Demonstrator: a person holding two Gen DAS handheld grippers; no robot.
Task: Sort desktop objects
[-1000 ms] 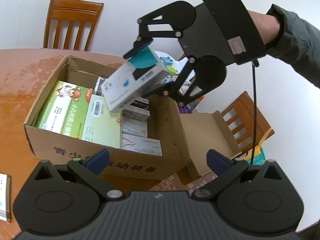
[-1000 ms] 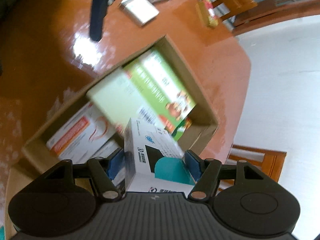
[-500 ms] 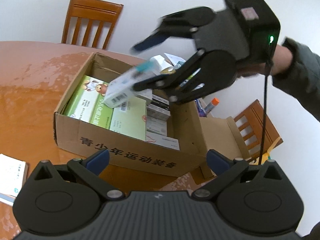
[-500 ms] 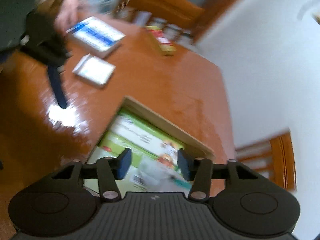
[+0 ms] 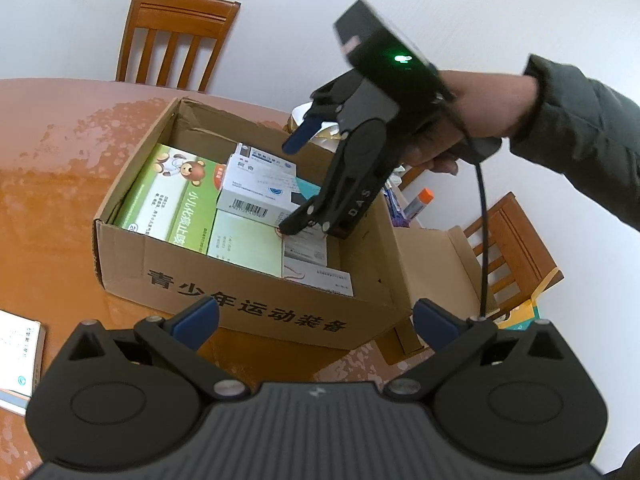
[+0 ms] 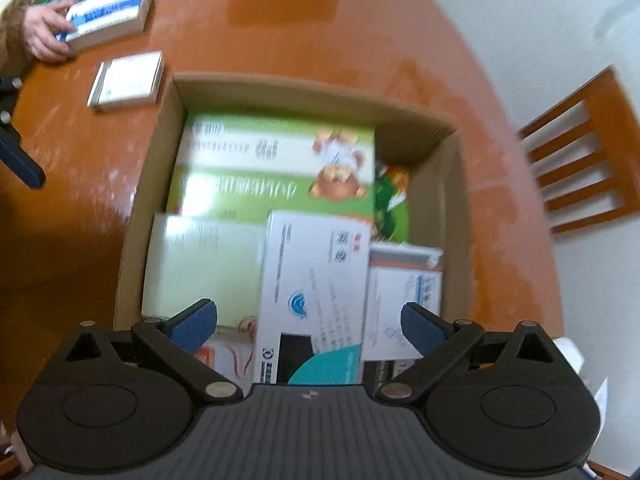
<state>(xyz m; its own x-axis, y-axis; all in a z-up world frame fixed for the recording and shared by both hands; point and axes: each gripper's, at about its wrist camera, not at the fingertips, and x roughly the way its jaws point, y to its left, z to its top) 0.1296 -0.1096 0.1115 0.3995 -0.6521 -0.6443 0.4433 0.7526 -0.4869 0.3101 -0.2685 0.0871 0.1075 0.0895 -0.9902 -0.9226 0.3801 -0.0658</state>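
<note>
A cardboard box (image 5: 248,312) (image 6: 280,80) stands on the brown table, packed with medicine boxes, among them a green one with a bear (image 5: 172,192) (image 6: 276,164). A white box with a teal patch (image 5: 260,190) (image 6: 316,280) lies loose on top of them. My right gripper (image 5: 294,182) (image 6: 309,324) hangs open just above that white box, touching nothing. My left gripper (image 5: 316,322) is open and empty, low in front of the cardboard box's near wall. One of its blue fingers (image 6: 20,160) shows at the left edge of the right wrist view.
A white flat box (image 5: 16,360) (image 6: 128,80) lies on the table beside the carton. A hand (image 6: 40,36) rests on a blue-and-white box (image 6: 108,12). Wooden chairs (image 5: 176,36) (image 5: 512,248) stand around. An orange-capped tube (image 5: 418,202) and clutter lie behind the carton.
The right gripper opened and let go of the white box, which dropped onto the boxes in the carton. The left gripper drew back a little from the carton.
</note>
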